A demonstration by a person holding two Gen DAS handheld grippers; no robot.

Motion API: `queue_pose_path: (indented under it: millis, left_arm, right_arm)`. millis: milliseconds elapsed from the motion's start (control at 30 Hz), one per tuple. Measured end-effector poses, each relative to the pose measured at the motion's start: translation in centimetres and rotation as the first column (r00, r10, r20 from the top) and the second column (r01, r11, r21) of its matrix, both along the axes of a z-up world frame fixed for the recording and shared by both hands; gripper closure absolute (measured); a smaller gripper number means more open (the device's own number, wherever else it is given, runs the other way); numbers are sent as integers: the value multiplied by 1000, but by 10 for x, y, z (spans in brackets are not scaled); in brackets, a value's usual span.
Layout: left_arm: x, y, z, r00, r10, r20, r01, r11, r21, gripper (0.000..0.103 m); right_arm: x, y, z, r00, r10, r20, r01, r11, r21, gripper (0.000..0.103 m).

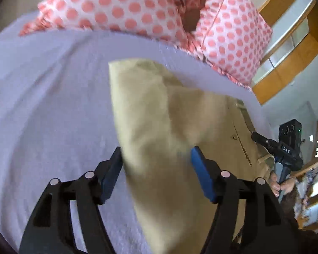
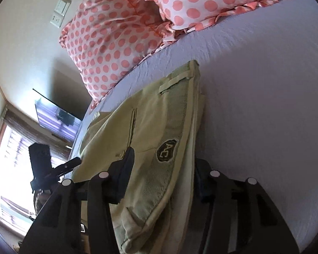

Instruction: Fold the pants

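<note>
Khaki pants [image 1: 159, 122] lie folded on the lavender bed sheet [image 1: 53, 97]. My left gripper [image 1: 155, 158] is open, its blue pads either side of the folded trouser end, just above it. In the right wrist view the waistband end of the pants [image 2: 159, 131], with a dark logo patch [image 2: 166, 149] and belt loops, lies between my right gripper's fingers [image 2: 163, 167], which stand apart around the waistband. The right gripper also shows in the left wrist view [image 1: 265, 141] at the pants' right edge, and the left gripper in the right wrist view [image 2: 72, 163].
Two pink polka-dot pillows [image 1: 137, 6] [image 2: 116, 42] lie at the head of the bed. The bed sheet [image 2: 265, 84] spreads to the right of the pants. A wall TV [image 2: 57, 118], a window [image 2: 8, 169] and wooden shelving [image 1: 290, 48] stand beyond the bed edge.
</note>
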State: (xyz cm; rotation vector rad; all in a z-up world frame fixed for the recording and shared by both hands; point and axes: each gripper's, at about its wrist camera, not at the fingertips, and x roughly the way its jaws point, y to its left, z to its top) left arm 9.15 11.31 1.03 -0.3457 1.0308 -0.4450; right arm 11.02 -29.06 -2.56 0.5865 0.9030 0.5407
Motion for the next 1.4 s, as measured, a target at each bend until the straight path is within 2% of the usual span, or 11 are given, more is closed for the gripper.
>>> queue_pose_path:
  millis: [100,167,267,433,600,800,867,1000,1067,1233,1400]
  left_arm:
    - [11,9,-5,1000,-6,-23,4,992,-125,36]
    - [18,16,-12,998,5,-60,-17,979,-202,83]
    - [21,24,-11,997,7,-83,-27,968,-249,95]
    - [42,0,39,998,-26,54,30,996,-84,95]
    - [106,-21,74,977,31,211,-43,997,56,95]
    - [178,-41,9,993,99,63,-111,964,240,84]
    - [173,-40,11,992,96,85,-114,963,245,81]
    - [136,-28,49,967,108,229,-172,944,280,72]
    - [114,-28,63,952,89,292,-152,968,202,47]
    - [118,-68,30,994,-19,110,8,995,101,44]
    - [122,-83,16,996,27,79,-44,975,219,53]
  right_arm:
    - [2,-3,-10,998,42,-40,-39,996,79,80]
    - [2,-13,-20,995,61,-74,-43,973,225,86]
    - [3,-12,-13,995,75,-61,-57,964,260,88]
    - [27,-1,38,996,83,36,-89,974,207,90]
    - [80,1,73,992,3,125,-26,982,185,90]
    - [144,17,31,992,-128,-17,127,990,-58,85]
    - [146,15,27,987,-152,-44,144,980,-138,76]
    - [112,0,62,969,-215,119,232,959,-162,59]
    - [100,2,75,971,-173,162,190,977,-96,46]
    - [116,38,57,996,-89,31,92,987,-132,32]
    - [111,42,48,986,-161,-48,145,960,-238,32]
